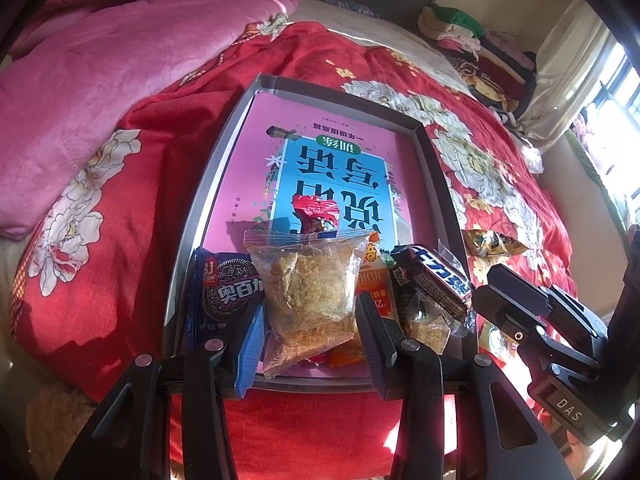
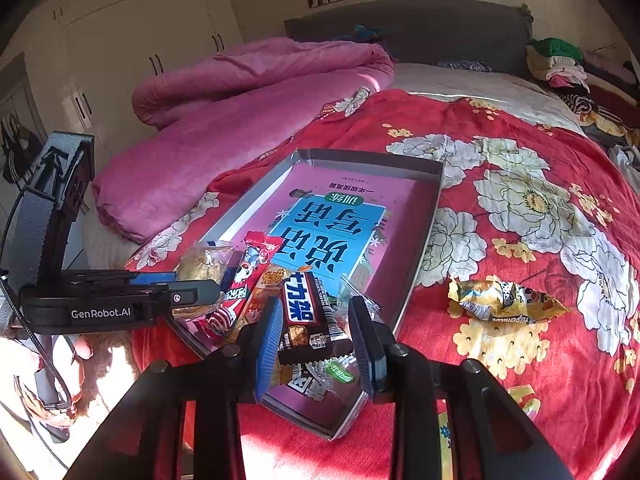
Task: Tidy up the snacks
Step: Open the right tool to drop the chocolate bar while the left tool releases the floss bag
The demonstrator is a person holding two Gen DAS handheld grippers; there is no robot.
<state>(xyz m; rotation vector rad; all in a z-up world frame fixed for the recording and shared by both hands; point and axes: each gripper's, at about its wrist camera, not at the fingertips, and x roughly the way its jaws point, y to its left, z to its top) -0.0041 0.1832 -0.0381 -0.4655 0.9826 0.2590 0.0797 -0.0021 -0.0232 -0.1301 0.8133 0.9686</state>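
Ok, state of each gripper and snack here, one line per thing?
left gripper: shut on clear crumb-snack bag, over the tray.
right gripper: open, astride the chocolate bar.
chocolate bar: sealed, inside tray.
blue cookie pack: sealed, inside tray.
yellow packet: crumpled, on the bedspread, outside tray.

home bedroom | bed [image 2: 460, 76] with red floral quilt [image 2: 520, 208] | white wardrobes [image 2: 132, 32] | folded clothes [image 2: 560, 60]

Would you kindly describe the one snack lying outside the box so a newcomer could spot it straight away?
Start at the red floral bedspread and find the shallow grey box with the pink book. Just beyond the box's right wall lies a crumpled gold wrapper. It alone rests directly on the bedspread; every other snack sits inside the box.
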